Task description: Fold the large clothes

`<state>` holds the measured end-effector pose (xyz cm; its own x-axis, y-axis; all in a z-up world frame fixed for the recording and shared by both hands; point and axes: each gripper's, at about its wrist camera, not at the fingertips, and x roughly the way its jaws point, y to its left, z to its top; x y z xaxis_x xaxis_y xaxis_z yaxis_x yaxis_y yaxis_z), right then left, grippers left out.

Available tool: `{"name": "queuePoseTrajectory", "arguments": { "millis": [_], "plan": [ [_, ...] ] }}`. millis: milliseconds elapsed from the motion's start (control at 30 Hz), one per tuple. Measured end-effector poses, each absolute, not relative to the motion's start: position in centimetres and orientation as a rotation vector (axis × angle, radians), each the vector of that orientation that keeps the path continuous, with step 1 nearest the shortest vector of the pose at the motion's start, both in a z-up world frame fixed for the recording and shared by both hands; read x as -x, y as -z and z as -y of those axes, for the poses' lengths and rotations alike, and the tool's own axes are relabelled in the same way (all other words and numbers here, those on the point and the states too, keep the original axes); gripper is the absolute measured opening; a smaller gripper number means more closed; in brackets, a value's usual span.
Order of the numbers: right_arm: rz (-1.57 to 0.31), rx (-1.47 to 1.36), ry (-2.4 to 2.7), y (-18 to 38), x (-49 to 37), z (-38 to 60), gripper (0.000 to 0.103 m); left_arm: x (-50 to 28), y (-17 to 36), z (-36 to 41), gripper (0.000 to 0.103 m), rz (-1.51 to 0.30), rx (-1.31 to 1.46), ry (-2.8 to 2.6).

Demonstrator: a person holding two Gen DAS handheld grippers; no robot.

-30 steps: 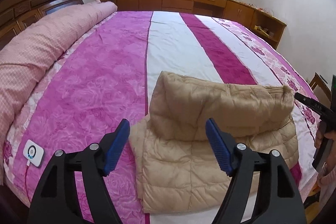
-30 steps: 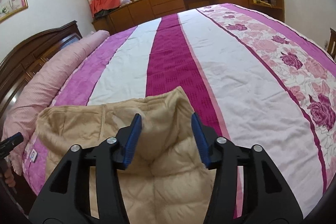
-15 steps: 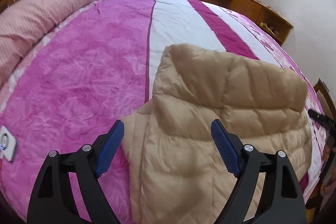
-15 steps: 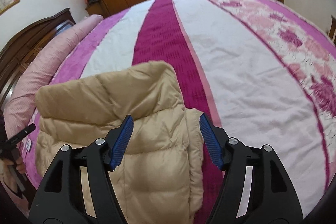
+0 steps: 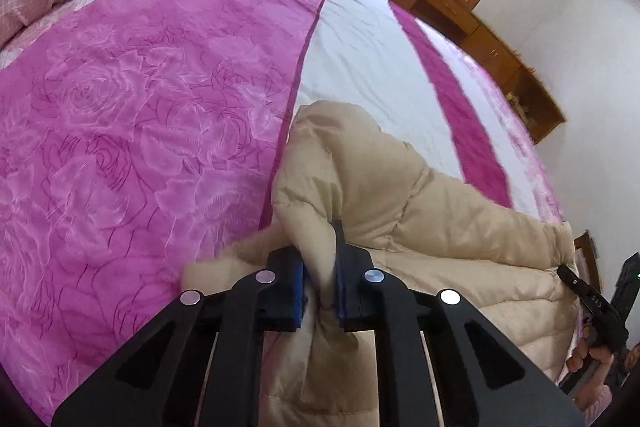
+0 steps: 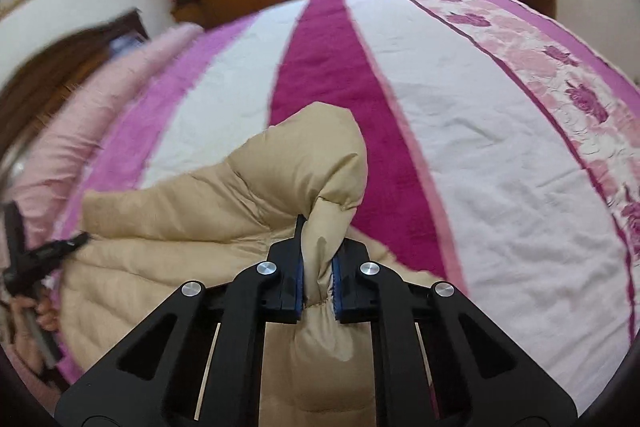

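Between each tool's closing jaws, left tool (image 5: 320,281) and right tool (image 6: 318,277) pinch the beige jacket's (image 6: 180,227) bunched edge.

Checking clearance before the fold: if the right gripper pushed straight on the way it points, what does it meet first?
The right gripper is already clamped on the beige puffer jacket; its bulging fold lies directly ahead, with the bedspread beyond. Depth is unclear.

Beige quilted jacket (image 5: 400,195), folded and puffy, lying on bed, edges bunched between both grippers' pads, hood part humped just ahead
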<state>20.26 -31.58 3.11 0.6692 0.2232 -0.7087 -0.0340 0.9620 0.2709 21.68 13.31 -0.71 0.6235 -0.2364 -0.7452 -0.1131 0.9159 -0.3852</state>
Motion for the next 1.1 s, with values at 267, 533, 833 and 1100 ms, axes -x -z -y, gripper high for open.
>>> {"name": "queuePoseTrajectory", "arguments": {
  "millis": [267, 533, 833, 1100],
  "plan": [
    [-0.940, -0.238, -0.053, 1.9, -22.6, 31.8, 0.021, -24.5, 2.9, -12.3, 0.019, -0.955, 0.316, 0.017],
    [-0.937, -0.334, -0.061, 1.7, -22.5, 33.5, 0.051, -23.5, 2.4, -12.9, 0.035, -0.967, 0.322, 0.020],
    [-0.859, -0.439, -0.130, -2.0, -15.8, 36.5, 0.077, -17.5, -1.0, -15.0, 0.070, -0.919, 0.315, 0.045],
    [-0.892, -0.603, -0.162, -0.1, -9.8, 38.1, 0.084, -12.2, 1.2, -16.3, 0.080, -0.957, 0.503, 0.125]
  ]
}}
